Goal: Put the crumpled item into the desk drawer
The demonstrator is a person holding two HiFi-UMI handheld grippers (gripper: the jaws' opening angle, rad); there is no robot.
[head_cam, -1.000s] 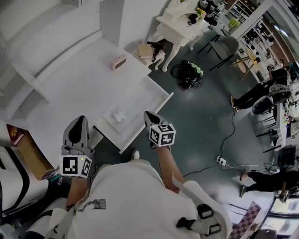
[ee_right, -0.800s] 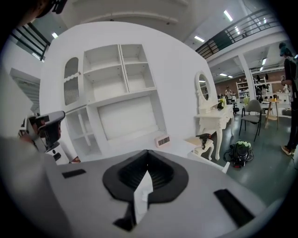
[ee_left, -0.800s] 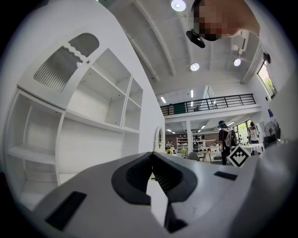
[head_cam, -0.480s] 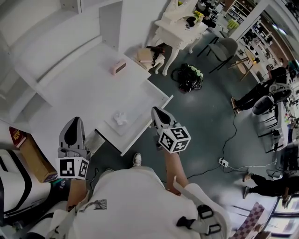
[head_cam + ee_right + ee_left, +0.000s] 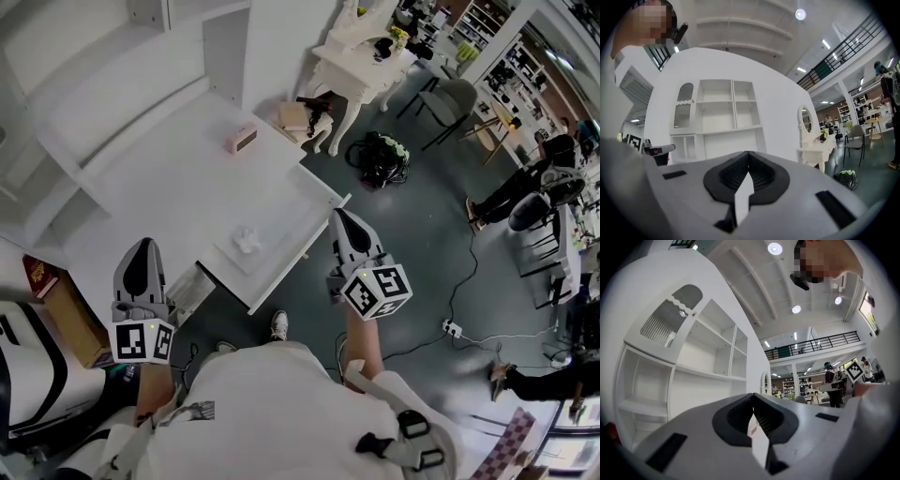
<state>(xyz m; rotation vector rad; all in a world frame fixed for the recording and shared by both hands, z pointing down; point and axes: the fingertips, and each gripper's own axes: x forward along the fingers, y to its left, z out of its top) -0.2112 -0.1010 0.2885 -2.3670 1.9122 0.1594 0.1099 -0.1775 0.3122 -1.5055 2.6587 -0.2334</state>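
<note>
Our crumpled paper (image 5: 247, 239) is sitting inside the open desk drawer (image 5: 286, 211). Left gripper (image 5: 142, 246) and right gripper (image 5: 340, 217) hover near its front, both claws pressed together and empty.

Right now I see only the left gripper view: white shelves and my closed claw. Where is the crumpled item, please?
Observer: In the head view the crumpled item lies inside the open drawer, between the two grippers.
Operator: Does the right claw hold something?
Observer: No. The right claw is shut with nothing in it, and it is off the drawer's front, over the floor.
Operator: Is anything else on the desk?
Observer: A small pink box stands on the desk top, well behind the drawer.
</note>
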